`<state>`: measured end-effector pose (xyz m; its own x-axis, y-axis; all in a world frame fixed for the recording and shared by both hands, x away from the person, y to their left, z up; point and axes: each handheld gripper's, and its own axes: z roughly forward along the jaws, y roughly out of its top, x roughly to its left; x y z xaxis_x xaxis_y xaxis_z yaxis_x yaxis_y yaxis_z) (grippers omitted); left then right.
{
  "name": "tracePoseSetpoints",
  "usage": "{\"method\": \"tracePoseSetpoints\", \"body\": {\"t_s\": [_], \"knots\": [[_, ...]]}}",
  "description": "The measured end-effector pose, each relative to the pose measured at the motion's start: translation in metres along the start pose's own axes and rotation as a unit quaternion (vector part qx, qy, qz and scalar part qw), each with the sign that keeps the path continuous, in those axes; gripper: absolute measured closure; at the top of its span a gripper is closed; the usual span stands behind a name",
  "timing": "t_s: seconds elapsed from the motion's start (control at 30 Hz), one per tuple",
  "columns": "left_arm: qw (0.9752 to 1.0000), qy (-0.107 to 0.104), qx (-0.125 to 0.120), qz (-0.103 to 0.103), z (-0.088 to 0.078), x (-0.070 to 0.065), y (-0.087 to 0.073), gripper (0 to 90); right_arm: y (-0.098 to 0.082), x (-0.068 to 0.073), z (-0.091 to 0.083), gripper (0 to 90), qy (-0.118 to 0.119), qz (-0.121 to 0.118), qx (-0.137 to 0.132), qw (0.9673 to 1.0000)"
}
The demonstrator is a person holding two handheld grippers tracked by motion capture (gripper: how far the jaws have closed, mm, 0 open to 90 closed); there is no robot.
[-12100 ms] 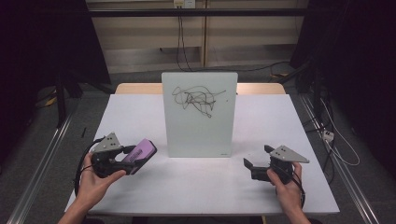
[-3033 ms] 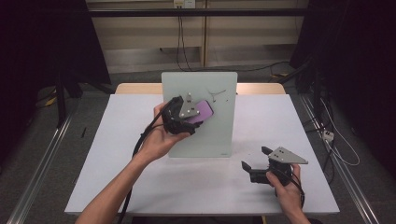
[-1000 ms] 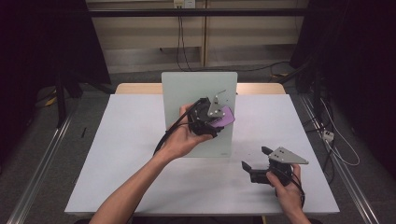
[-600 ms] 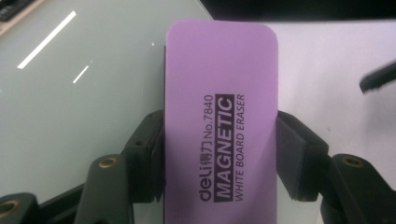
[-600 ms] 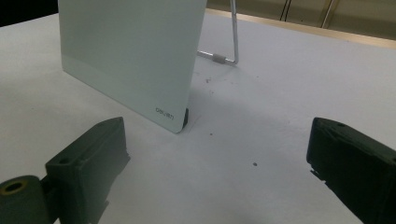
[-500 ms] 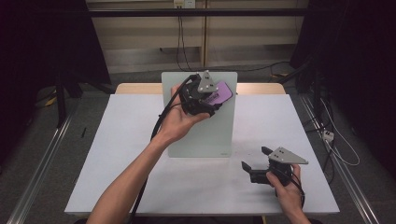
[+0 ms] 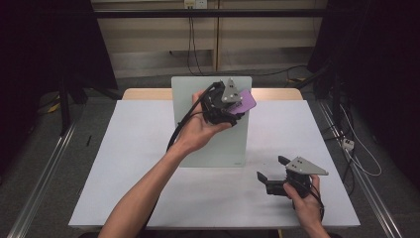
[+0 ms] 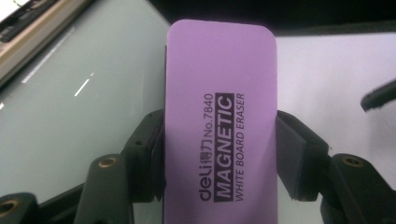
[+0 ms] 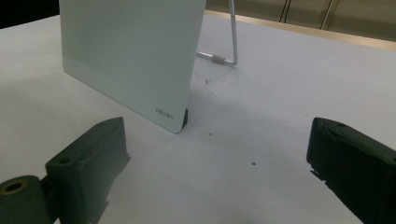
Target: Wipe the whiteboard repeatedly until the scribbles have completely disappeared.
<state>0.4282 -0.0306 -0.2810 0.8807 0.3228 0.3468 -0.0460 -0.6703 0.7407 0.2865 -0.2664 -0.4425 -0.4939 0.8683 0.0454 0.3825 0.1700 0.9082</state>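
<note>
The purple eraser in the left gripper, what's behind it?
Behind the purple eraser stands the pale green whiteboard, and to its right the white table. The board patch directly under the eraser is covered.

Upright whiteboard (image 7: 210, 134) blocks table (image 7: 129, 163) centre; wire stand (image 9: 231, 42) behind it; open room left and right

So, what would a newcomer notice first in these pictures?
First the purple eraser, clamped in the left gripper and held against the upper right corner of the standing whiteboard mid-table. Then the right gripper, resting low on the white table near the board's lower right corner, with its jaws wide apart and nothing between them.
</note>
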Motion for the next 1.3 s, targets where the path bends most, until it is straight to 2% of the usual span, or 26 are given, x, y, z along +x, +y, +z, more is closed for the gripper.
{"method": "tracePoseSetpoints", "body": {"t_s": [0.13,0.23,0.37,0.47,0.7,0.9,1.0,1.17,1.23,1.3], "knots": [[0.9996,-0.015,0.017,0.017,0.012,-0.015,-0.004,41.0,0.0,0.0,0.0,5.0,0.001,-0.001,0.0,1.0],[0.9989,-0.031,0.026,0.023,0.021,-0.026,-0.008,41.0,0.0,0.0,0.0,5.0,0.0,-0.001,0.0,1.0],[0.9984,-0.039,0.028,0.029,0.027,-0.032,-0.01,41.0,0.0,0.0,0.0,5.0,0.0,0.0,0.0,1.0],[0.9988,-0.038,0.021,0.022,0.023,-0.026,-0.009,41.1,0.0,0.0,0.0,5.0,0.0,-0.001,0.0,1.0],[1.0,-0.004,-0.006,-0.006,-0.002,0.003,-0.001,41.1,0.0,0.0,0.0,5.0,0.0,0.001,0.001,1.0],[0.9981,0.033,-0.035,-0.039,-0.025,0.026,0.003,41.1,0.0,0.0,0.0,5.0,0.001,0.0,0.001,1.0],[0.9967,0.034,-0.05,-0.054,-0.03,0.033,0.004,41.1,0.0,0.0,0.001,5.0,0.0,0.001,0.001,1.0],[0.997,0.034,-0.051,-0.046,-0.025,0.031,0.011,41.0,0.0,0.001,0.001,5.0,0.003,0.001,0.003,1.0],[0.9974,0.028,-0.054,-0.039,-0.021,0.03,0.014,41.0,0.0,0.001,0.001,5.0,0.003,0.001,0.003,1.0],[0.9977,0.031,-0.051,-0.032,-0.018,0.028,0.017,41.0,0.0,0.0,0.001,5.0,0.003,0.001,0.002,1.0]]}}
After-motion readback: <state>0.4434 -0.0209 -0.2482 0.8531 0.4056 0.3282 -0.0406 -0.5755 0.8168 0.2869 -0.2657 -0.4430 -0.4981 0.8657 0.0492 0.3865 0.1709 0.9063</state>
